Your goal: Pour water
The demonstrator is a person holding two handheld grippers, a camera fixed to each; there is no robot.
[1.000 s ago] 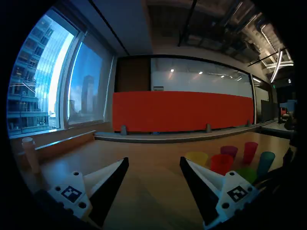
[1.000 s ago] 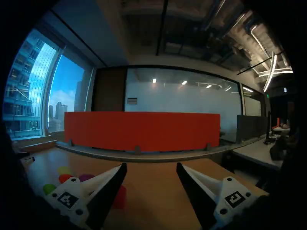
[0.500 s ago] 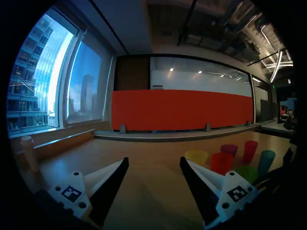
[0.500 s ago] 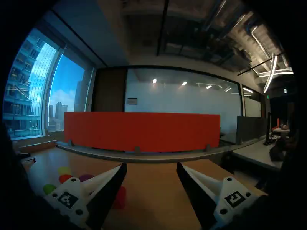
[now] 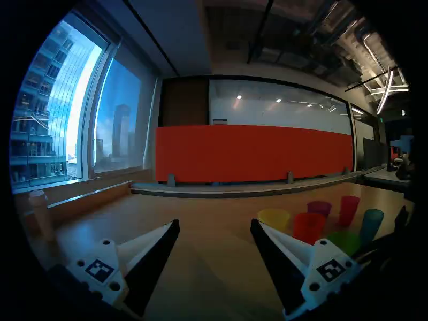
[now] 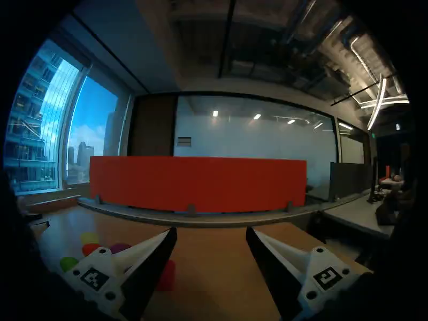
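In the left gripper view my left gripper [image 5: 214, 224] is open over the wooden table [image 5: 214, 267], nothing between its fingers. To its right stand several plastic cups: a yellow cup [image 5: 274, 219], an orange-red cup [image 5: 309, 227], a purple cup [image 5: 319, 208], a pink-red cup [image 5: 349, 209], a teal cup [image 5: 371, 224] and a green cup [image 5: 344, 242]. In the right gripper view my right gripper [image 6: 211, 232] is open too, held above the table [image 6: 214, 278]. The cups lie to its left: yellow cup [image 6: 89, 237], orange-red cup [image 6: 90, 249], purple cup [image 6: 120, 247], green cup [image 6: 68, 262], and a red cup [image 6: 167, 274] partly behind the left finger.
A tall pale tumbler [image 5: 40, 215] stands at the table's left edge by the windows [image 5: 59, 117]. A long orange divider [image 5: 251, 155] runs along the table's far side. A second desk [image 6: 358, 211] with dark items sits to the right.
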